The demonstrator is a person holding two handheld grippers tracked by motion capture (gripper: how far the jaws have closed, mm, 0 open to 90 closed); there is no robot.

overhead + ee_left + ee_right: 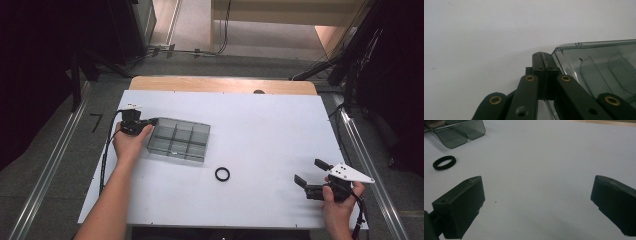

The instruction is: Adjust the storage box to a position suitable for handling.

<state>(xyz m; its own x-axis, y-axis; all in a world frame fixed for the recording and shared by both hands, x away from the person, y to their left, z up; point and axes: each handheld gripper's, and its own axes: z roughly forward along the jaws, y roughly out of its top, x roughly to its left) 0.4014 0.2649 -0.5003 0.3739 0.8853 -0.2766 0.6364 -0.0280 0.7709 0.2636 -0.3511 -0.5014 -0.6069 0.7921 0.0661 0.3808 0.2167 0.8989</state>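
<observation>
We hold the left gripper (150, 121) at the tray's (179, 140) near-left corner, roughly ten o'clock from the table's (260, 130) middle. In the left gripper view, the left gripper (544, 58) has its jaws pressed flat together with nothing between them, and their tips sit just beside the tray's (599, 62) rounded corner; we cannot tell whether they touch it. The tray is smoky, see-through plastic, split into six compartments in two rows of three, and it lies flat on the white table, its long side running from nine toward three o'clock.

A black ring (222, 174) lies flat on the table at about five o'clock from the tray, apart from it and near the table's middle. In the right gripper view, the ring (444, 162) sits at ten o'clock from the jaws, with the tray's (461, 132) edge beyond it at eleven.

Our right gripper (311, 173) is at four o'clock on the table, close to the near-right corner, well apart from both ring and tray. In its own view the right gripper (537, 195) has its jaws spread wide, gripping nothing, with bare table (536, 157) between them. It points toward nine o'clock, across the table toward the ring. A grey plate (350, 173) rides on top of it, and our hand (337, 207) grips it from behind.
</observation>
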